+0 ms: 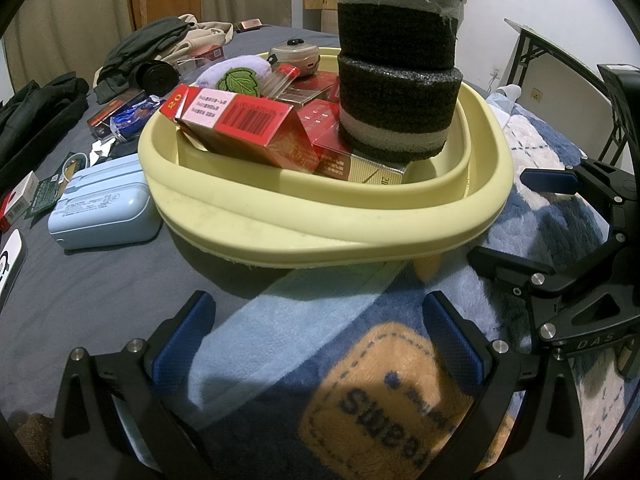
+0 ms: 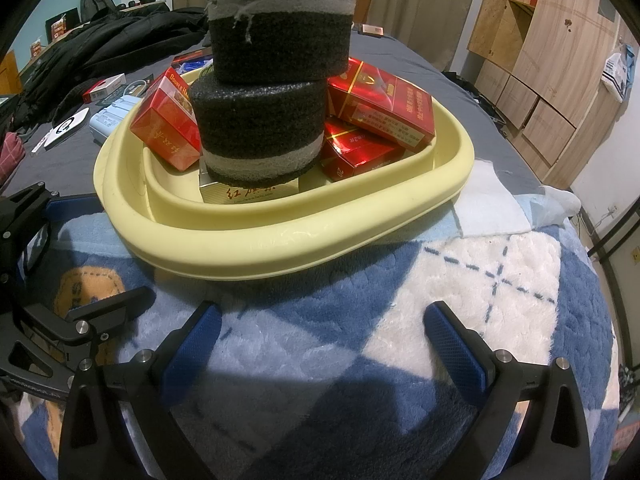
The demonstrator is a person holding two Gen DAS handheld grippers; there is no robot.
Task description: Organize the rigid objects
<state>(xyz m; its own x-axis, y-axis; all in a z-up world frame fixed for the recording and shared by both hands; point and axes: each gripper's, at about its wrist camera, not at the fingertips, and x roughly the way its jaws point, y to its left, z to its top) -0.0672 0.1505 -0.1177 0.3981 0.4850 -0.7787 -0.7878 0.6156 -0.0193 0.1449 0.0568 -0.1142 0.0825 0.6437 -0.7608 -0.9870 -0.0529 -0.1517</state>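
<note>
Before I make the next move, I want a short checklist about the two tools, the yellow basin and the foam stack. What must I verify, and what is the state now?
1. Left tool open and empty: ok.
2. Right tool open and empty: ok.
3. Both tools clear of the yellow basin: ok, both hang over the blanket in front of it.
4. Foam stack stable: not ok, the upper disc sits offset on the lower one, and the stack rests on a gold box.
5. Room left in the basin: not ok, red boxes are piled against the stack.
6. Light blue case outside the basin reachable: cannot tell.
</note>
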